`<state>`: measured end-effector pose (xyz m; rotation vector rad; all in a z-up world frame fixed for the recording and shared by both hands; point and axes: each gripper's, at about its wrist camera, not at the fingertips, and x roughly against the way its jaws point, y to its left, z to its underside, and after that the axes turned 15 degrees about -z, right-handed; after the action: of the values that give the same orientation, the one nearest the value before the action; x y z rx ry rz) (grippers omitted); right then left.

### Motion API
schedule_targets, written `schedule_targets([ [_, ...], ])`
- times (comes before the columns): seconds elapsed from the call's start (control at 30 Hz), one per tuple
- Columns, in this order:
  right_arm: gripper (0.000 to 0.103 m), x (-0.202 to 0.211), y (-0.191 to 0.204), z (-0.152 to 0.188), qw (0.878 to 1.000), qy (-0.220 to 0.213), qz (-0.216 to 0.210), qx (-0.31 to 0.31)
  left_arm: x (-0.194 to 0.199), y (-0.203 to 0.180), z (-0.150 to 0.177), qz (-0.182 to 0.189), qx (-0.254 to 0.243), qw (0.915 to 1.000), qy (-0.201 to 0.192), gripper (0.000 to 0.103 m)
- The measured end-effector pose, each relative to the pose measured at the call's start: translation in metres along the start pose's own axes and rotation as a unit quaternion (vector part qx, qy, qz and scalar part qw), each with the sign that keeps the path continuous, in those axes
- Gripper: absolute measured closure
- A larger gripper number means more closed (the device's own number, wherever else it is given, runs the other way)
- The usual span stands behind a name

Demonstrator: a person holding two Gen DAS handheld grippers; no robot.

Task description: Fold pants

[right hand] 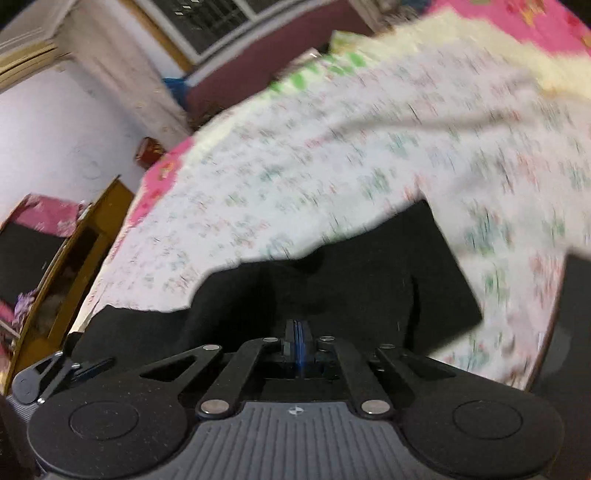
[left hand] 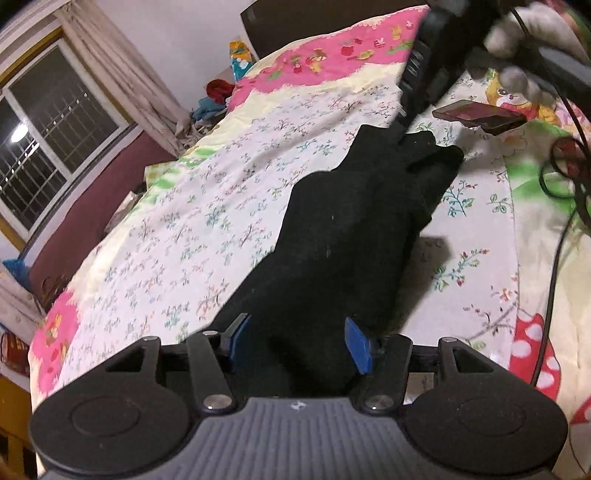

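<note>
Black pants [left hand: 343,229] lie folded lengthwise on a floral bedsheet [left hand: 184,221], running from my left gripper away toward the headboard. The left gripper [left hand: 299,341] is open, its blue pads [left hand: 358,343] standing apart on either side of the near end of the cloth without pressing it. At the far end, my right gripper [left hand: 404,122] comes down from the upper right in a gloved hand [left hand: 517,33], its tip at the pants' edge. In the blurred right wrist view the right gripper [right hand: 299,343] is shut, pads together just above the black pants [right hand: 351,288]; no cloth shows between them.
A dark phone [left hand: 480,114] lies on the bed beside the pants' far end. Black cables [left hand: 565,177] trail along the right side. A barred window [left hand: 48,147] and a curtain are at the left, with wooden furniture [right hand: 74,258] past the bed's edge.
</note>
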<state>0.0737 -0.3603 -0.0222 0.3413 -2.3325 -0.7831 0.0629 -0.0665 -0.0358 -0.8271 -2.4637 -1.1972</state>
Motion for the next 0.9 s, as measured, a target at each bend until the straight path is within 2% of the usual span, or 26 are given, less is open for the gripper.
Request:
schedule_targets([
  [0.13, 0.103, 0.01, -0.005, -0.029, 1.0, -0.022, 0.01, 0.018, -0.005, -0.004, -0.01, -0.002, -0.012, 0.9998, -0.015, 0.038],
  [0.2, 0.103, 0.012, -0.012, -0.032, 1.0, 0.0, 0.0, -0.005, -0.004, -0.002, -0.014, -0.001, -0.01, 0.9997, -0.02, 0.037],
  [0.3, 0.101, 0.011, -0.015, -0.017, 0.999, 0.024, 0.026, 0.007, -0.003, -0.003, -0.014, -0.001, -0.012, 0.9997, -0.022, 0.037],
  [0.43, 0.09, 0.004, -0.034, 0.001, 0.998, 0.047, 0.027, -0.042, 0.001, -0.004, -0.014, -0.001, -0.017, 0.9996, -0.024, 0.036],
  [0.53, 0.077, 0.0, -0.04, 0.01, 0.997, 0.056, 0.006, -0.06, 0.004, -0.005, -0.014, 0.004, -0.018, 0.9995, -0.025, 0.031],
  [0.6, 0.078, -0.009, -0.043, 0.013, 0.995, 0.062, -0.008, -0.073, 0.005, -0.008, -0.015, 0.005, -0.021, 0.9995, -0.024, 0.031],
  [0.63, 0.088, -0.011, -0.043, 0.015, 0.996, 0.056, -0.015, -0.073, 0.005, -0.008, -0.015, 0.006, -0.021, 0.9995, -0.023, 0.031],
  [0.67, 0.103, -0.015, -0.044, 0.017, 0.995, 0.056, -0.026, -0.073, 0.005, -0.009, -0.015, 0.008, -0.021, 0.9995, -0.022, 0.031],
  [0.8, 0.103, -0.019, -0.039, 0.019, 0.994, 0.062, -0.051, -0.077, 0.005, -0.011, -0.014, 0.014, -0.025, 0.9994, -0.018, 0.03],
  [0.9, 0.103, -0.001, -0.029, 0.018, 0.997, 0.031, -0.047, -0.057, 0.003, -0.012, -0.012, 0.017, -0.029, 0.9993, -0.015, 0.03],
])
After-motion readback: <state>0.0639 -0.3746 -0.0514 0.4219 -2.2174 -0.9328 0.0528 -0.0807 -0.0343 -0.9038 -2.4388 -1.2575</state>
